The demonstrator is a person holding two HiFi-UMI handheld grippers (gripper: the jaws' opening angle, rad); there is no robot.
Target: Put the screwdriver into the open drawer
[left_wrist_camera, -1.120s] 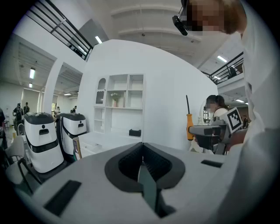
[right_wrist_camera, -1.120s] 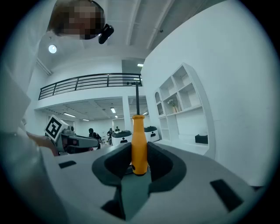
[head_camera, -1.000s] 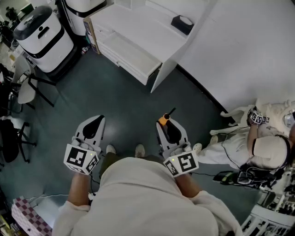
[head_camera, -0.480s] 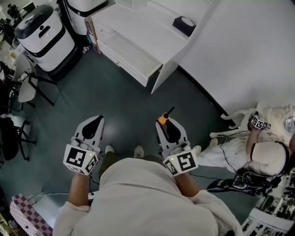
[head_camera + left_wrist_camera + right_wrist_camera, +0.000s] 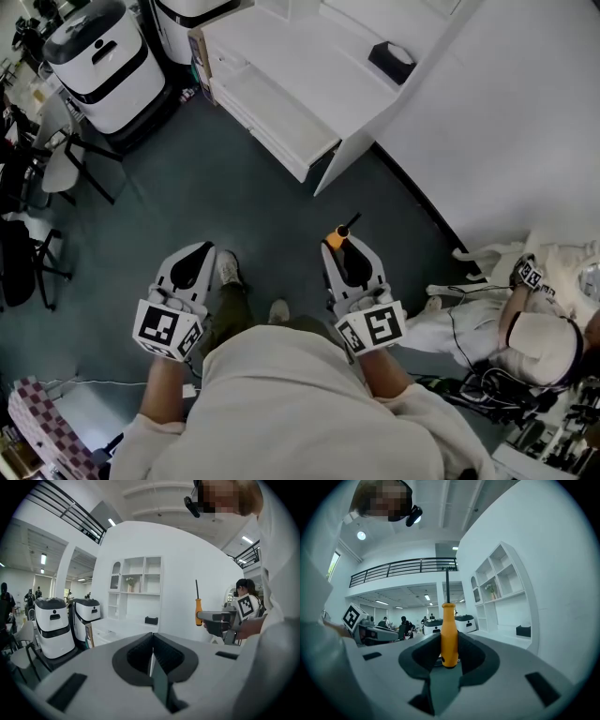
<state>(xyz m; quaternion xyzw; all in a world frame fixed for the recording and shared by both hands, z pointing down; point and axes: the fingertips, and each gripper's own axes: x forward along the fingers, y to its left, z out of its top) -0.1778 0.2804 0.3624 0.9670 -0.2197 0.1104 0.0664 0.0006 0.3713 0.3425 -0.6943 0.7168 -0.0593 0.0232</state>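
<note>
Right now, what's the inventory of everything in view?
screwdriver: 1, orange handle, in the right gripper
desk: 1, white, top of head view
open drawer: 1, white, desk front
box: 1, black, on the desk top
machines: 2, white with black bands, left of the desk
chair: 1, white seat, left edge
shelf unit: 1, white, above the desk
seated person: 1, white clothing, lower right
shoes: 2, white, on the dark floor
left gripper: 1, white and black, shut, empty
right gripper: 1, white and black, shut on the screwdriver
</note>
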